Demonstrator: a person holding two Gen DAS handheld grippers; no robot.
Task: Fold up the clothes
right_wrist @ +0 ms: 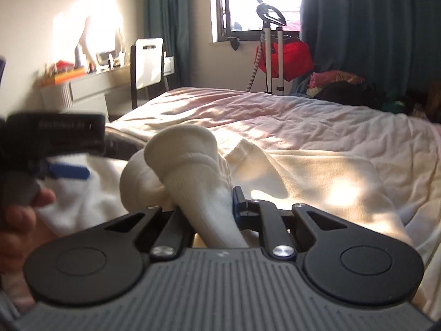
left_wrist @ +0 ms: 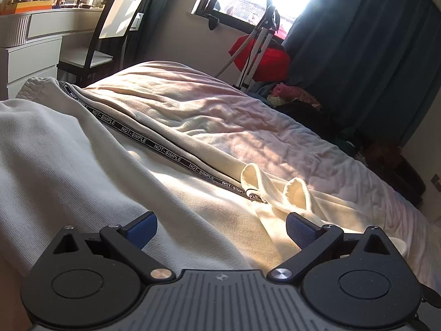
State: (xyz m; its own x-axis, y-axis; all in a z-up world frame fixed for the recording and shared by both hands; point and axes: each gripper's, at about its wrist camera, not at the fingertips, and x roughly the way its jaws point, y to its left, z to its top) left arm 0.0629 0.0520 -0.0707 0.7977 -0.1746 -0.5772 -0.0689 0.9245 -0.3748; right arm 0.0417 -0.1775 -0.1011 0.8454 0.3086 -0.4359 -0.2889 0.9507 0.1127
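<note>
Setting: bedroom; bed [left_wrist: 193, 104] under a pink cover, sunlit, is being used as the folding surface.
Garment: cream trousers [left_wrist: 69, 149] are lying spread along the bed.
Step in hand: a ribbed cuff [right_wrist: 193, 165] is being carried over the bed, judged a fold in progress.
Right tongs [right_wrist: 205, 207]: nearly closed, being kept clamped on the cuff.
Left tongs [left_wrist: 220, 229]: spread wide, nothing held, being hovered above the cloth.
Next move: judged to call for the cuff being laid flat, then released.
Writing: "NOT-SIMPLE" repeated on black side tape [left_wrist: 154, 144]; left tongs' body lettering blurred, unreadable.
</note>
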